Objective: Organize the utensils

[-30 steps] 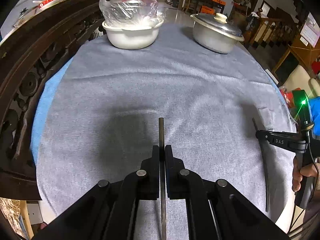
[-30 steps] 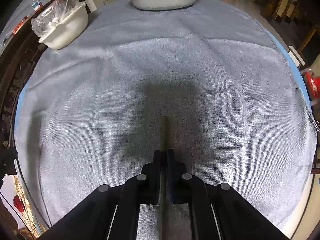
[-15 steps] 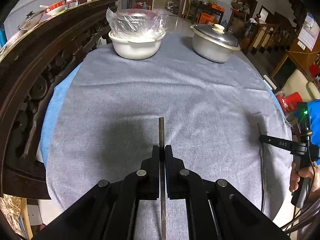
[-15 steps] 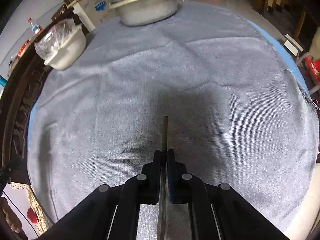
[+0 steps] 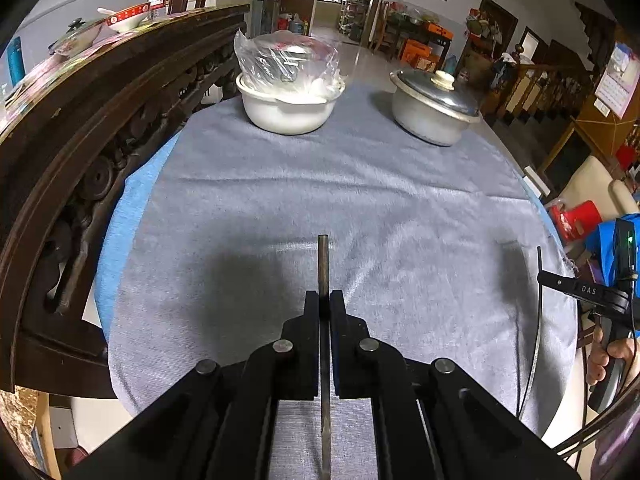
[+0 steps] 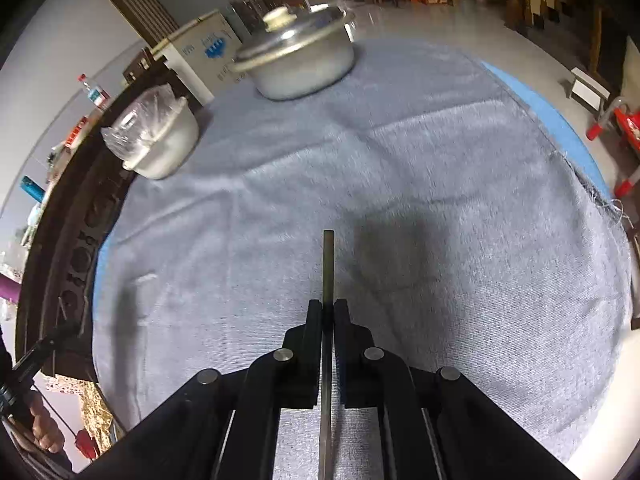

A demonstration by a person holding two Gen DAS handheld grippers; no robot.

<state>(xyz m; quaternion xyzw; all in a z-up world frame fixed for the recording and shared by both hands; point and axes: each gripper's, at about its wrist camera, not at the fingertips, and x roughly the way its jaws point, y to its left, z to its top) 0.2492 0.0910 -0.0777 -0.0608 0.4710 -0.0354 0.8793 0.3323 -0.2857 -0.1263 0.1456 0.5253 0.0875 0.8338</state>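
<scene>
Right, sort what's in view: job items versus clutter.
Job: chopstick clamped in the left claw; second chopstick clamped in the right claw.
Clutter: white bowl under plastic wrap; lidded metal pot; grey cloth.

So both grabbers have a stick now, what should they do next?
Probably bring the two sticks side by side above the grey cloth. The left gripper is shut on one chopstick and the right gripper on the other chopstick, both held above the cloth and well apart. No utensil holder shows, only a white bowl and a lidded pot.
</scene>
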